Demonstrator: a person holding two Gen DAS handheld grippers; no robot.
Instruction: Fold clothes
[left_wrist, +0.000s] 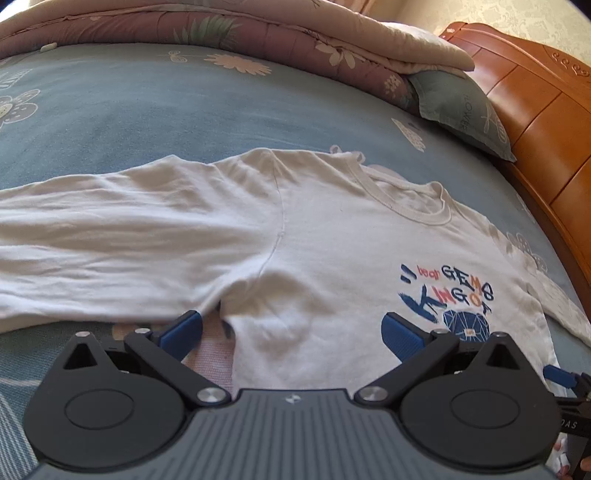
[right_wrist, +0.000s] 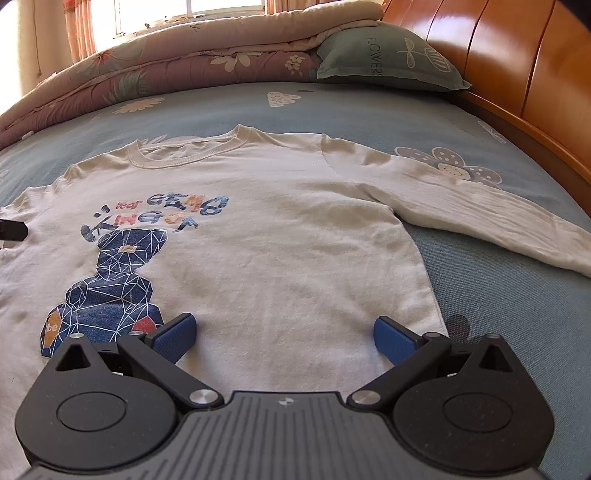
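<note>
A white long-sleeved shirt (left_wrist: 325, 243) with a blue bear print lies flat, face up, on the blue bedsheet, sleeves spread out to both sides. My left gripper (left_wrist: 291, 326) hovers open over the shirt's left side, near the armpit where the left sleeve (left_wrist: 122, 240) joins the body. My right gripper (right_wrist: 284, 334) is open above the lower right part of the shirt (right_wrist: 280, 240), close to its side seam. The right sleeve (right_wrist: 480, 218) stretches away to the right. Nothing is held between either pair of blue pads. The right gripper's tip shows at the left wrist view's right edge (left_wrist: 565, 376).
A folded floral quilt (right_wrist: 184, 62) and a green pillow (right_wrist: 384, 59) lie along the far side of the bed. A wooden headboard (right_wrist: 517, 74) runs along the right. Bare blue sheet (right_wrist: 498, 332) lies right of the shirt.
</note>
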